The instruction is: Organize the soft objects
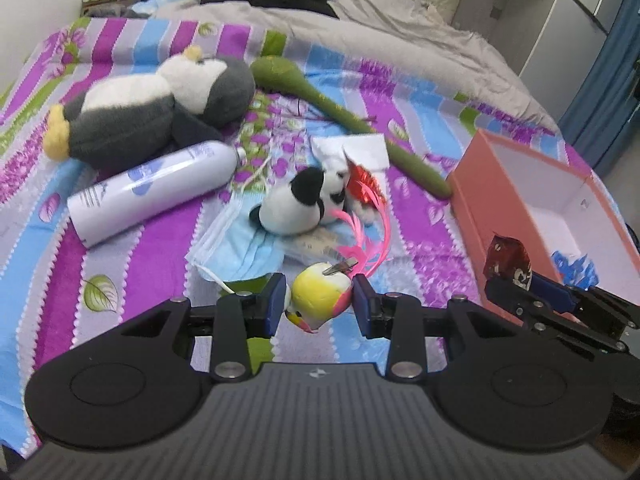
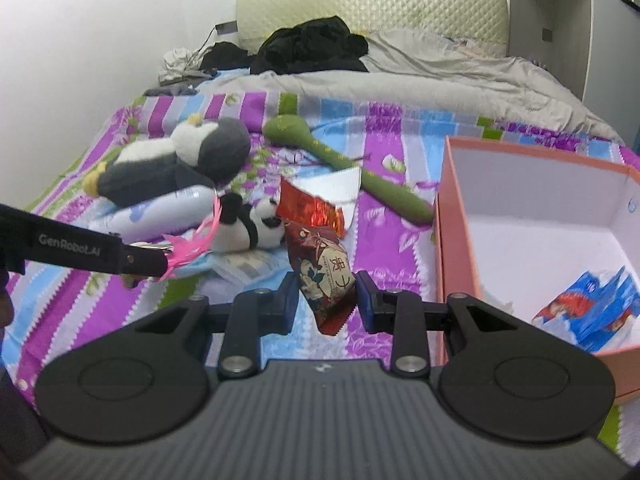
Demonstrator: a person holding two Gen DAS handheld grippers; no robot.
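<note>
A yellow-and-pink toy bird [image 1: 320, 296] with pink tail feathers hangs clamped above the striped bedspread; a small panda plush [image 1: 300, 200] lies beyond it.

Panda toy [image 1: 298, 202] lies left of box [image 1: 476, 200], apparently apart.

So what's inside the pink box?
The pink box holds blue-and-white packets with red print in its near corner; the rest shows a bare white floor. The right gripper hides the nearest bit.
</note>
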